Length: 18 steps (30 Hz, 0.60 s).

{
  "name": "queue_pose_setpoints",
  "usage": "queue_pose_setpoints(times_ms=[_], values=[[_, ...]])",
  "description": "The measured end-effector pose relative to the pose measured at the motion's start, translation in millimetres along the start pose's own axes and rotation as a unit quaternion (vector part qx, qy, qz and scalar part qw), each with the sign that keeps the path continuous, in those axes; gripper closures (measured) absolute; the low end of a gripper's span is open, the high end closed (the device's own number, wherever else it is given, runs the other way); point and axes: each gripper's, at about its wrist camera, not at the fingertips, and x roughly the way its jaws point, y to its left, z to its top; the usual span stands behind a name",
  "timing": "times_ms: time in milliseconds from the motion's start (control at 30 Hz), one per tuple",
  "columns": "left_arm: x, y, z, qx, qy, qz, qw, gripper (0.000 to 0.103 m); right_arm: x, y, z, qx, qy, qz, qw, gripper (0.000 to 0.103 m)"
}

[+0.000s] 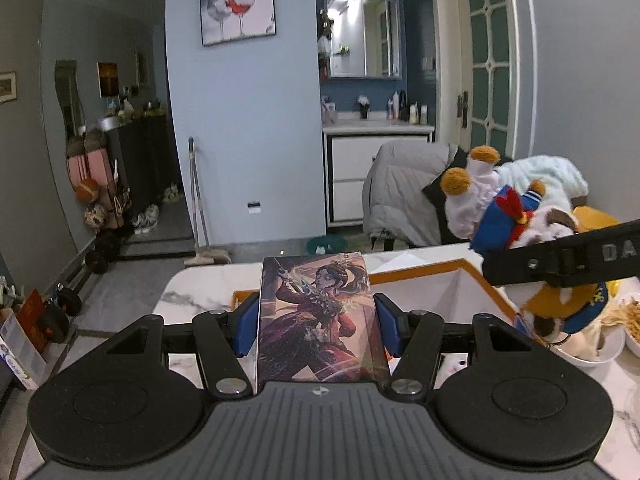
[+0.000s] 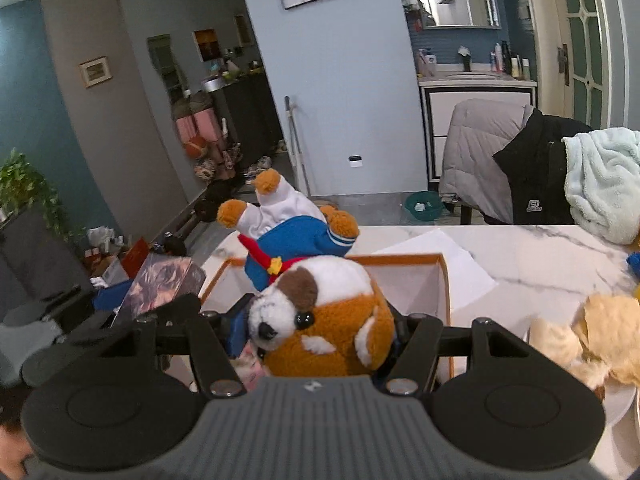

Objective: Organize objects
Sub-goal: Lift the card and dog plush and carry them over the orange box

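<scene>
My left gripper [image 1: 318, 326] is shut on a picture box [image 1: 320, 316] printed with a woman in red, held above the near left corner of the white box with orange rim [image 1: 424, 271]. My right gripper [image 2: 316, 330] is shut on the plush dog [image 2: 324, 312], brown and white in a blue sailor suit, gripped by the head with its legs pointing up and away over the orange-rimmed box [image 2: 404, 258]. The plush dog [image 1: 496, 208] and the right gripper's arm also show at the right of the left wrist view. The picture box [image 2: 160, 284] shows at the left of the right wrist view.
The box stands on a white marble table [image 2: 540, 256] with a sheet of paper [image 2: 460, 256] beside it. White bowls with dried food [image 1: 624, 316] and a cream plush [image 2: 600, 332] lie at the right. A chair draped with coats [image 2: 500, 168] stands beyond the table.
</scene>
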Motion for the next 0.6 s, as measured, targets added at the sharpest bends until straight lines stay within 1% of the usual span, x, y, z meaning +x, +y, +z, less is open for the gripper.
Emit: queue_pose_setpoints(times_ms=[133,333,600], values=[[28.8,2.2,-11.9,-0.006,0.034,-0.006,0.9994,0.035,45.5,-9.4,-0.2,0.008,0.032,-0.015,0.999,0.039],[51.8,3.9,-31.5,-0.004,0.074,-0.006,0.9973,0.035,99.4,-22.8,-12.4,0.010,0.080,-0.033,0.996,0.039],[61.4,-0.5,-38.3,-0.001,0.093,-0.005,0.9956,0.034,139.6,-30.2,-18.2,-0.001,0.120,-0.048,0.992,0.040]])
